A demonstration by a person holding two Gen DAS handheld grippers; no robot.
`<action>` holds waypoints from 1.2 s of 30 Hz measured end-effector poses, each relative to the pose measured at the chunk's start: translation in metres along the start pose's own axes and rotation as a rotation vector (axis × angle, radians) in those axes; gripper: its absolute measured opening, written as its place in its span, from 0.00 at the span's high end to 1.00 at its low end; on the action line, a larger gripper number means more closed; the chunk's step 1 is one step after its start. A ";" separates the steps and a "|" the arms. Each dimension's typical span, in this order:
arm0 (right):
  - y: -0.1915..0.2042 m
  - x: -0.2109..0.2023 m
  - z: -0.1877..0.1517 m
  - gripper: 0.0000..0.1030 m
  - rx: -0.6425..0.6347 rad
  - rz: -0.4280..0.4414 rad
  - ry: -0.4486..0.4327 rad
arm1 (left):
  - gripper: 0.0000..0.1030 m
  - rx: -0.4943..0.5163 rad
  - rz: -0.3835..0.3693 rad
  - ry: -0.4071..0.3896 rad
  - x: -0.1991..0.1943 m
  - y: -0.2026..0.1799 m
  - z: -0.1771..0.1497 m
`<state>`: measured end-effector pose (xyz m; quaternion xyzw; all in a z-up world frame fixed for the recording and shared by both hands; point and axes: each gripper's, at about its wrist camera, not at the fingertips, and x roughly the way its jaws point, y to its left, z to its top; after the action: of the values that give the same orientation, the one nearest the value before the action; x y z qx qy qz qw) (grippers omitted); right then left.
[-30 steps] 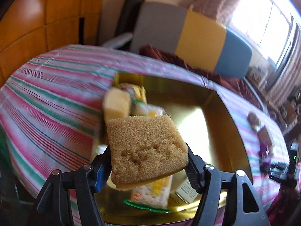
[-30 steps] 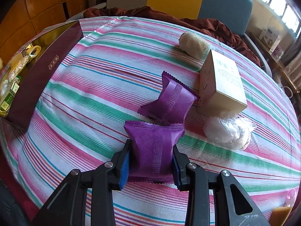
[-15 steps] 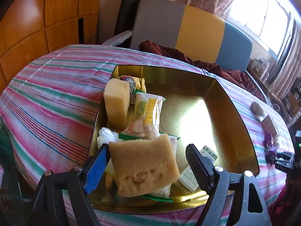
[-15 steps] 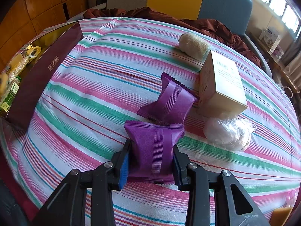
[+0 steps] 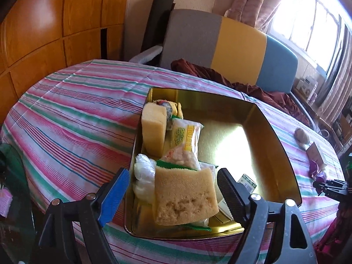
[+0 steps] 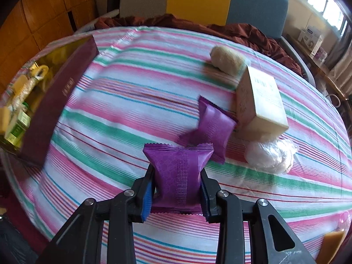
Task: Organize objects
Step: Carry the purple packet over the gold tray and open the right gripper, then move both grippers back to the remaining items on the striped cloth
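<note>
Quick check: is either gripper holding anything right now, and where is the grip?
The right gripper pinches a purple packet across its lower sides. The left gripper is open; the sponge lies loose in the gold box.

Tan sponge point(image 5: 184, 195) lies in my gold box point(image 5: 283, 154) on other packets; purple packet point(image 6: 179, 173) upright, pinched in my right gripper point(image 6: 177, 194) above the worktop point(image 6: 136, 101).

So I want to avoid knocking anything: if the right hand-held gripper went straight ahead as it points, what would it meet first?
Probably the second purple packet, lying just beyond the purple packet that the right hand-held gripper holds; the cardboard box sits further right. Depth is uncertain.
</note>
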<state>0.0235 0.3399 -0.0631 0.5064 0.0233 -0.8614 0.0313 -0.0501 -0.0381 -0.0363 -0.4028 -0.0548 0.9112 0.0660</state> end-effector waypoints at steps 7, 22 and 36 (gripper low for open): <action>0.074 -0.025 0.036 0.65 -0.039 0.158 -0.103 | 0.24 -0.035 0.031 -0.050 -0.012 0.009 0.003; 0.229 0.035 0.101 0.63 -0.068 0.336 -0.063 | 0.25 -0.034 0.085 -0.125 -0.038 0.016 0.006; 0.251 0.028 0.084 0.37 -0.127 0.372 -0.065 | 0.25 -0.024 0.096 -0.141 -0.043 0.011 0.008</action>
<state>-0.0441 0.0823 -0.0487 0.4707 -0.0176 -0.8536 0.2226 -0.0285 -0.0569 -0.0014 -0.3407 -0.0511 0.9387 0.0134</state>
